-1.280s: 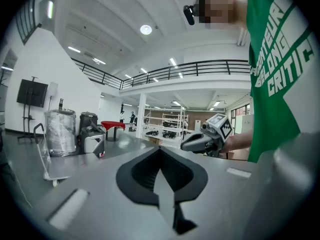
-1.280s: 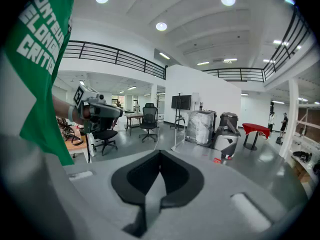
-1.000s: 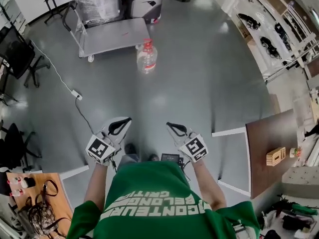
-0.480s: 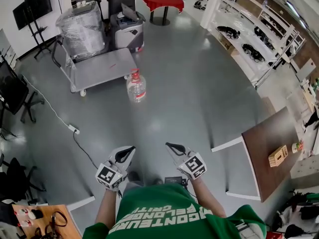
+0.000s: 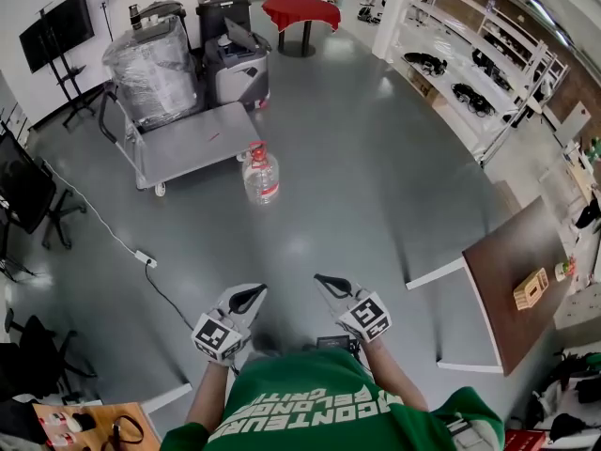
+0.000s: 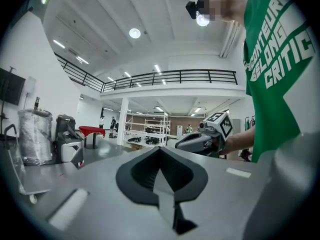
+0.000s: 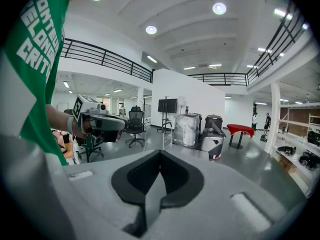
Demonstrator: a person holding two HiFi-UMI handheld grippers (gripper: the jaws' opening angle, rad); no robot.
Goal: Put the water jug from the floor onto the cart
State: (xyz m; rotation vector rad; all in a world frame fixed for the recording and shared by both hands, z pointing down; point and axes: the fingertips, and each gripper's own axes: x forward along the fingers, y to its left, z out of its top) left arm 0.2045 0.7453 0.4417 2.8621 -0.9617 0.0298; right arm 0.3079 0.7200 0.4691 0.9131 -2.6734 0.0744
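The clear water jug (image 5: 261,177) with a red cap and red label stands upright on the grey floor, just off the front right corner of the flat grey cart (image 5: 188,143). My left gripper (image 5: 254,293) and right gripper (image 5: 323,281) are held side by side close to my body, far short of the jug. Both are shut with nothing between their jaws. In the left gripper view the left gripper (image 6: 160,150) points level, with the right gripper (image 6: 202,139) beside it. The right gripper view shows the right gripper (image 7: 160,153) and the left gripper (image 7: 99,122); the jug is not clearly seen.
A plastic-wrapped load (image 5: 150,59) stands at the cart's far end, with grey bins (image 5: 230,50) and a red table (image 5: 302,10) behind. A power strip and cable (image 5: 146,258) lie at the left. A brown table (image 5: 512,280) stands at the right, and shelves (image 5: 470,54) line the far right.
The head view has tilted up and takes in more of the room, so both grippers sit lower in the picture. They stay shut. The jug stands where it was by the cart.
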